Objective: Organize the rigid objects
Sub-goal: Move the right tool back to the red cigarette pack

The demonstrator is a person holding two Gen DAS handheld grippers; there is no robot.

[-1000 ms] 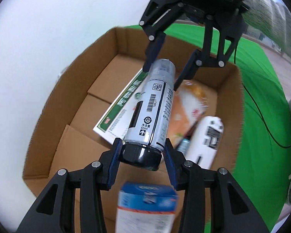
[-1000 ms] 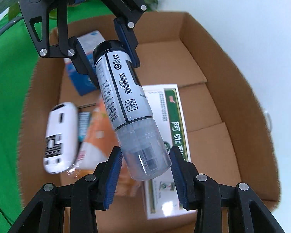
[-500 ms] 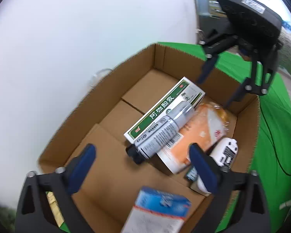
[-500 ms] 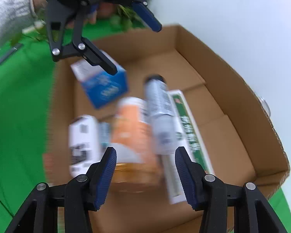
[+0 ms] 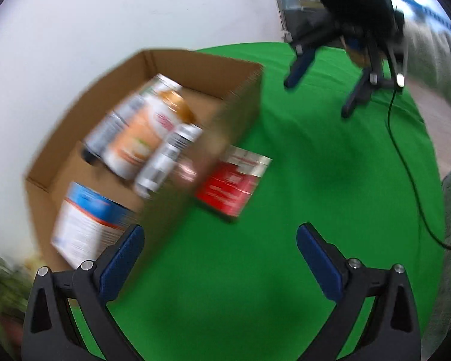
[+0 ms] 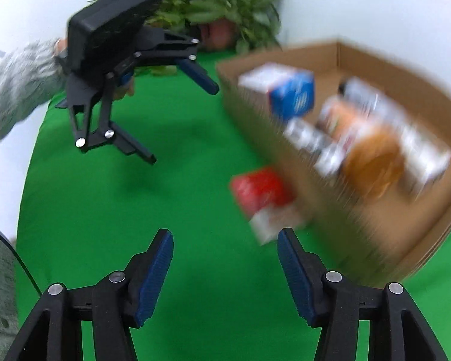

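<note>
A cardboard box (image 5: 243, 90) (image 6: 391, 234) holds a grey spray bottle (image 5: 111, 129), an orange packet (image 5: 144, 132), a white object (image 5: 168, 159) and a blue and white carton (image 5: 87, 219) (image 6: 291, 90). A red and white box (image 5: 234, 183) (image 6: 264, 195) lies on the green cloth beside the cardboard box. My left gripper (image 5: 219, 249) is open and empty over the cloth; it also shows in the right wrist view (image 6: 183, 120). My right gripper (image 6: 225, 258) is open and empty; it also shows in the left wrist view (image 5: 315, 96). Both views are motion-blurred.
A green cloth (image 5: 285, 270) covers the table. A potted plant (image 6: 219, 15) stands at the back by the white wall. A black cable (image 5: 412, 180) runs across the cloth at the right.
Both grippers let go of the grey spray bottle, which dropped into the cardboard box. Both grippers then opened wide and swung away from the box toward the green cloth.
</note>
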